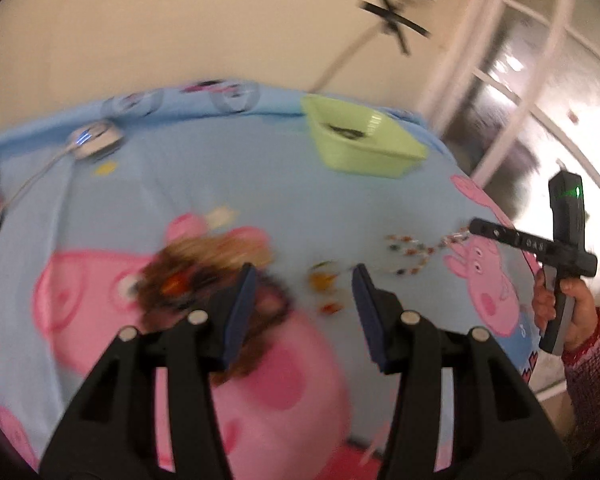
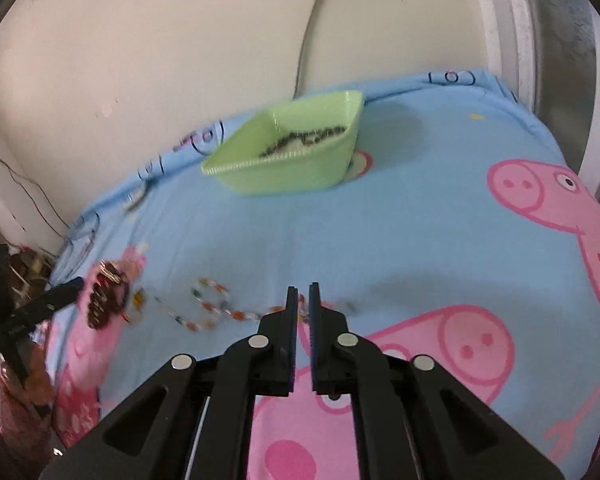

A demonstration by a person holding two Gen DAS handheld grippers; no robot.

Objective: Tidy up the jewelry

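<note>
A dark brown bead cluster (image 1: 196, 272) lies blurred on the blue sheet (image 1: 260, 184), just left of and partly behind my left gripper (image 1: 304, 270). That gripper stands open over a few loose orange beads (image 1: 324, 280), with nothing between its pads. A thin multicoloured bead necklace (image 1: 412, 252) trails right to my right gripper (image 1: 476, 226). In the right wrist view the necklace (image 2: 216, 308) runs to the right gripper (image 2: 303, 289), which is shut on its end. The green tray (image 2: 300, 168) at the back holds a dark chain. The left gripper (image 2: 66, 290) shows beside the brown cluster (image 2: 106, 300).
The sheet with pink cartoon pigs covers a raised surface against a cream wall (image 2: 140, 60). A window frame (image 1: 520, 80) stands on the right. A round white device (image 1: 96, 140) with a cable sits at the far left. A hand in a red sleeve (image 1: 580, 320) holds the right gripper.
</note>
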